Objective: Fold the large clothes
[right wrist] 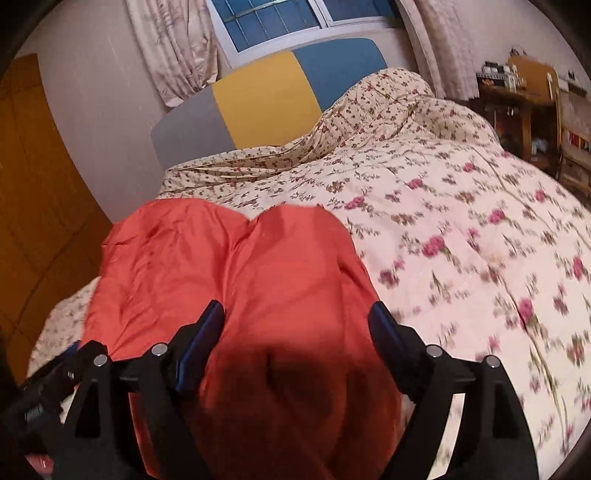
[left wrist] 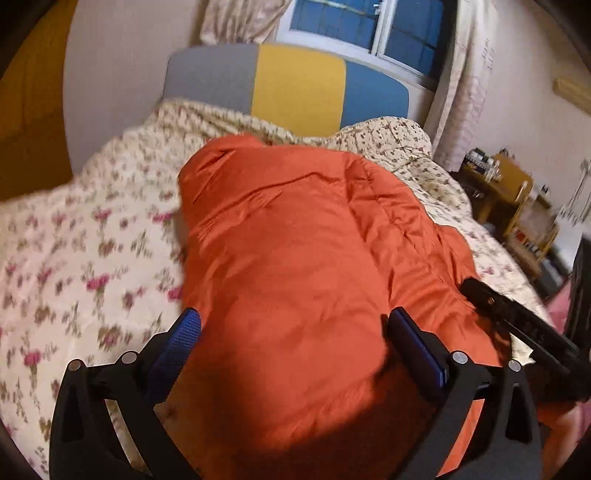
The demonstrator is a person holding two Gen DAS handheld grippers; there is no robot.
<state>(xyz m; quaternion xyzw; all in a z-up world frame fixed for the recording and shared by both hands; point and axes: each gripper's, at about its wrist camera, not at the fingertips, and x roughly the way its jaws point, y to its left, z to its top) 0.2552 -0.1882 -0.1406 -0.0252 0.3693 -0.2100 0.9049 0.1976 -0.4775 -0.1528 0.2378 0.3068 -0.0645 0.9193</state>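
Note:
A large orange padded garment (left wrist: pixel 295 240) lies lengthwise on the floral bedspread (left wrist: pixel 85 251), reaching toward the headboard. My left gripper (left wrist: pixel 291 325) is open, its blue-padded fingers (left wrist: pixel 173 347) wide apart on either side of the garment's near end. In the right wrist view the same orange garment (right wrist: pixel 236 266) lies on the bedspread (right wrist: pixel 461 240), and my right gripper (right wrist: pixel 295 321) is open over its near right part. The right gripper's black body (left wrist: pixel 524 325) shows at the right of the left wrist view, beside the garment.
A grey, yellow and blue headboard (left wrist: pixel 295 85) stands at the far end under a window (left wrist: pixel 369 26) with curtains. A wooden shelf unit (left wrist: pixel 513 199) with small items stands right of the bed. A wooden door (right wrist: pixel 33 206) is on the left.

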